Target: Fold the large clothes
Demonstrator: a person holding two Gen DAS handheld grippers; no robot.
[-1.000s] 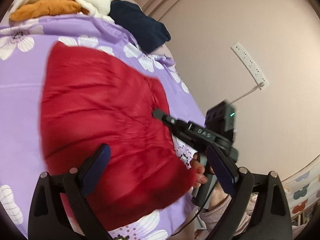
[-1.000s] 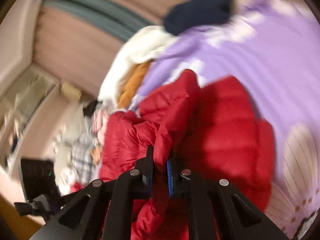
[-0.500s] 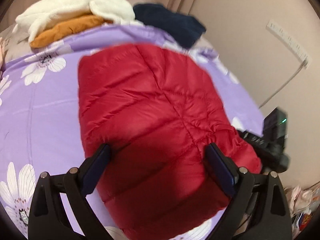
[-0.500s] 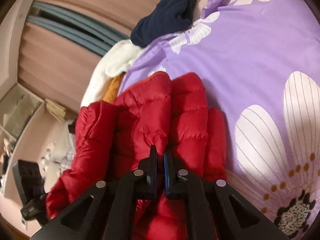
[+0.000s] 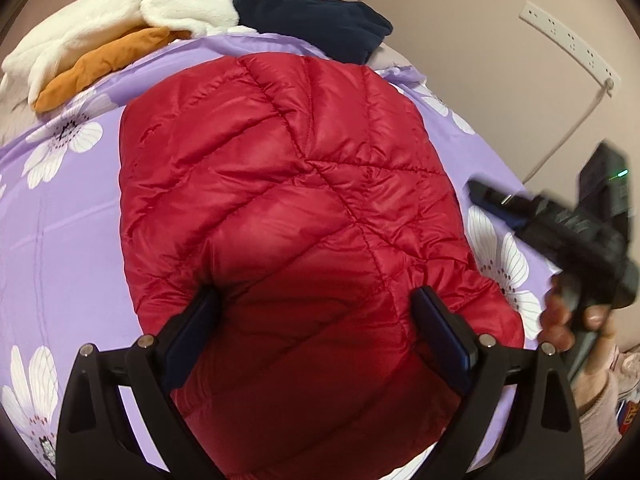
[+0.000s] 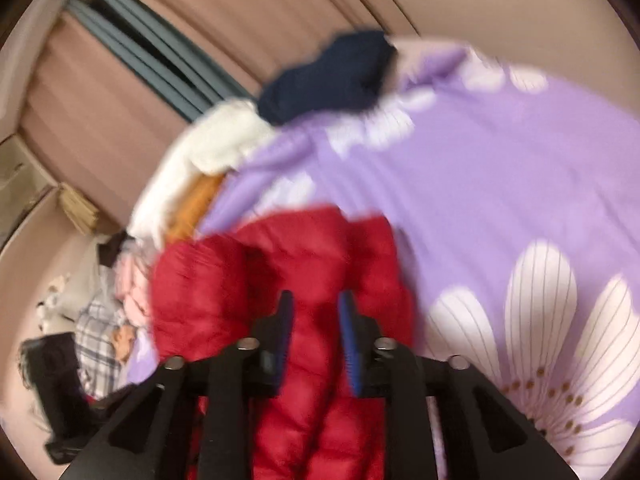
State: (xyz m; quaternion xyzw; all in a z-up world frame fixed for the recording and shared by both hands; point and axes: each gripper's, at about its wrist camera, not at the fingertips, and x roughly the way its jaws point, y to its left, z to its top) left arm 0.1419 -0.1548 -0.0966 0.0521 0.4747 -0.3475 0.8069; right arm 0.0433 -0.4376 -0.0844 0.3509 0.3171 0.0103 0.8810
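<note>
A red quilted puffer jacket (image 5: 288, 200) lies folded in a compact bundle on the purple flowered bed cover (image 5: 60, 220). My left gripper (image 5: 316, 298) hangs open just over the jacket's near end, its wide-set fingers down at the fabric on either side of a puffy section. In the right wrist view the right gripper (image 6: 316, 296) has its jaws opening; the jacket (image 6: 312, 256) lies below and between the pads, which do not press on it. The left wrist view shows the right gripper (image 5: 480, 194), held by a hand (image 5: 568, 320), off the jacket's right edge.
At the head of the bed lie a white fleece (image 5: 120, 28), an orange garment (image 5: 100, 64) and a navy garment (image 5: 316, 20). A wall with a power strip (image 5: 568, 40) bounds the right side. A heap of clothes (image 6: 104, 332) lies past the bed's left edge.
The right gripper was shut on a fold of the red jacket; it has let go and drawn back off the edge. The left gripper has tilted down and come closer over the jacket.
</note>
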